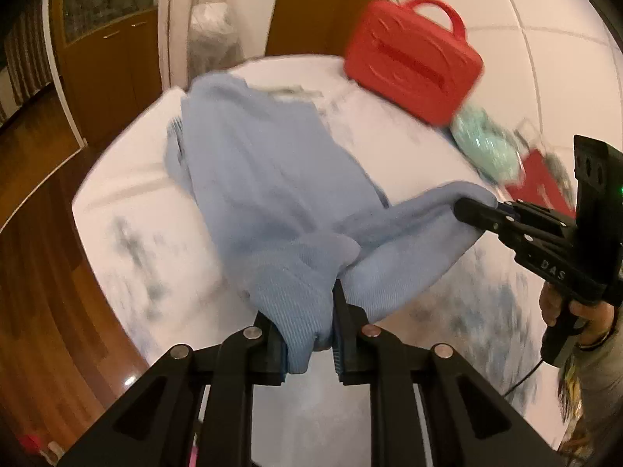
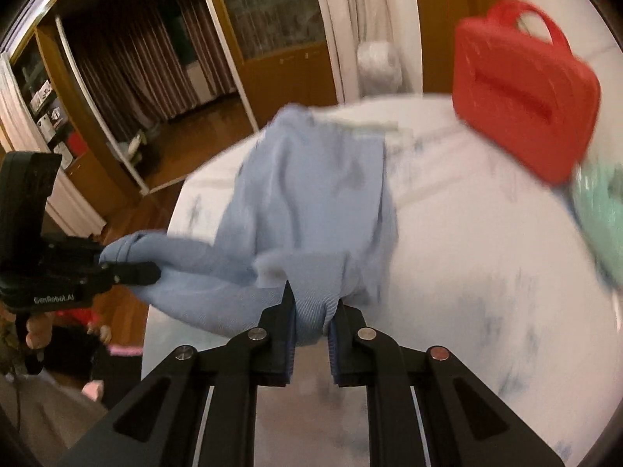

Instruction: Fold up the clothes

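Left gripper: seen at the bottom centre of the left wrist view; its fingers are closed on a bunched hem of the light blue garment.
Right gripper: seen at the bottom centre of the right wrist view; its fingers are clamped on another gathered edge of the same garment.
Each gripper from the other camera: the right one is shown at the right edge of the left wrist view, pinching a corner of cloth; the left one is shown at the left edge of the right wrist view, doing the same.
Garment: spread from both grips up toward the middle of each frame, its far end lying on the white bed, its near edge lifted between the two grips.
Red case: set on the bed in the upper right, apart from the garment.
Mint green item: lying just below the red case, at the right; blurred.
Person's hand: wrapped around the right gripper's handle at the right edge.
Floor: brown wood, seen at the left.
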The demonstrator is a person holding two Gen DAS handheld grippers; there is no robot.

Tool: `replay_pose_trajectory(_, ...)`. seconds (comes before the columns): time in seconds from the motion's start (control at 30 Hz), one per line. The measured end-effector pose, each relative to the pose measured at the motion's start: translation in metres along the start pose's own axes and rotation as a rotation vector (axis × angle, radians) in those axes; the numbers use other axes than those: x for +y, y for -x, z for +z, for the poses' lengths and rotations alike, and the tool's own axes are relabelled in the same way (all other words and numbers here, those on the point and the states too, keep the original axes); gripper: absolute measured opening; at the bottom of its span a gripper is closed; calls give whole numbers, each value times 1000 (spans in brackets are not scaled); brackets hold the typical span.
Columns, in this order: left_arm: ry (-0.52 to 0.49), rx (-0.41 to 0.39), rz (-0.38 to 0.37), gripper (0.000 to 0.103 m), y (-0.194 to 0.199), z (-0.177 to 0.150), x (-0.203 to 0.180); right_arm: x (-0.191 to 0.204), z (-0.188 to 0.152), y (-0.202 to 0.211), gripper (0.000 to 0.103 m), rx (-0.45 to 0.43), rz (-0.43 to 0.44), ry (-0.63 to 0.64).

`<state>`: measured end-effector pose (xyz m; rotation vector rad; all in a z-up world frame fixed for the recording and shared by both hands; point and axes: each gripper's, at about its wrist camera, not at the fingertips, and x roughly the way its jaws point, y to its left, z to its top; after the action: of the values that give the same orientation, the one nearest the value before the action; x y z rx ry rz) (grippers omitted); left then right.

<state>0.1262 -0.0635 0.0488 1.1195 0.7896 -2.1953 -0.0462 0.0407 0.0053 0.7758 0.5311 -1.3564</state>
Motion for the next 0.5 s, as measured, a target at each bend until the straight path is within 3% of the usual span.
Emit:
replay_pose_trajectory(0.17, 45, -43, -2, 17, -15, 79, 46, -8, 86, -44, 12, -49, -31, 45)
replay_pose_trajectory(0.37, 114, -39, 35, 19, -64, 166, 108, -21, 182, -124, 12, -31, -35, 85)
replay_pose_trajectory(0.4, 122, -33, 49, 22, -74, 177, 117, -24, 195, -140, 12, -19, -35, 86)
replay_pose_trajectory(0.43, 117, -9, 65, 33, -88, 187, 126, -27, 204, -158, 13, 2, -33, 82)
replay_pose_trajectory(0.47, 112, 9, 95, 47, -98, 194, 132, -31, 213, -176, 17, 24, -32, 76)
replay_pose_trajectory(0.5, 112, 15, 117, 48, -105, 199, 138, -36, 218, -193, 26, 46, -38, 57)
